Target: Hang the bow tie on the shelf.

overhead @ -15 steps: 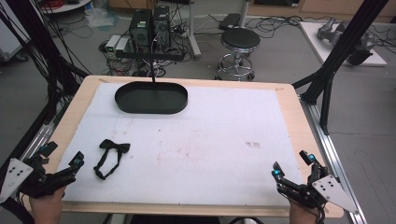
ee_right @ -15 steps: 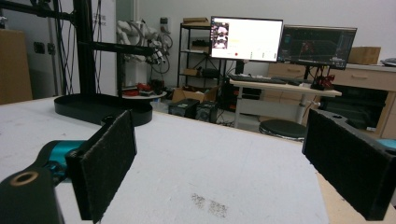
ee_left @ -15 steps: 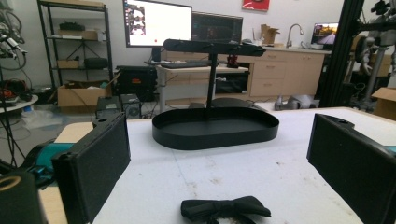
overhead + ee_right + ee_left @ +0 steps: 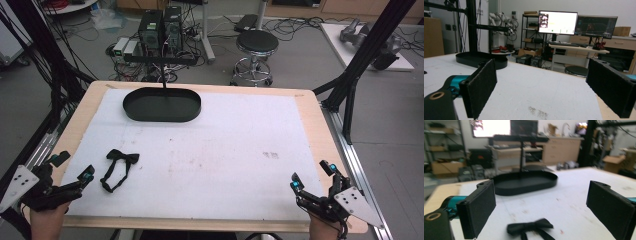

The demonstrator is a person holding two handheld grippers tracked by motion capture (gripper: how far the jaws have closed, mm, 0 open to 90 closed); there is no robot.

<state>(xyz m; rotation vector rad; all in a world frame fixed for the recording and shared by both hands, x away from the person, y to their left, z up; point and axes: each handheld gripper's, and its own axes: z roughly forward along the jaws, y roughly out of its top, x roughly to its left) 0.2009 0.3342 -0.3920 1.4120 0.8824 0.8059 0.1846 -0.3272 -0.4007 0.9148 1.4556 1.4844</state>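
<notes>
The black bow tie (image 4: 119,168) lies flat on the white counter (image 4: 225,150), just beside and ahead of the left claw (image 4: 73,172), whose jaws stand apart, gripping nothing.

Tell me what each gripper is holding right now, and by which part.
Nothing is held. The left gripper is open, with the bow tie on the table just ahead of its fingers, untouched. The right gripper is open and empty too.
</notes>
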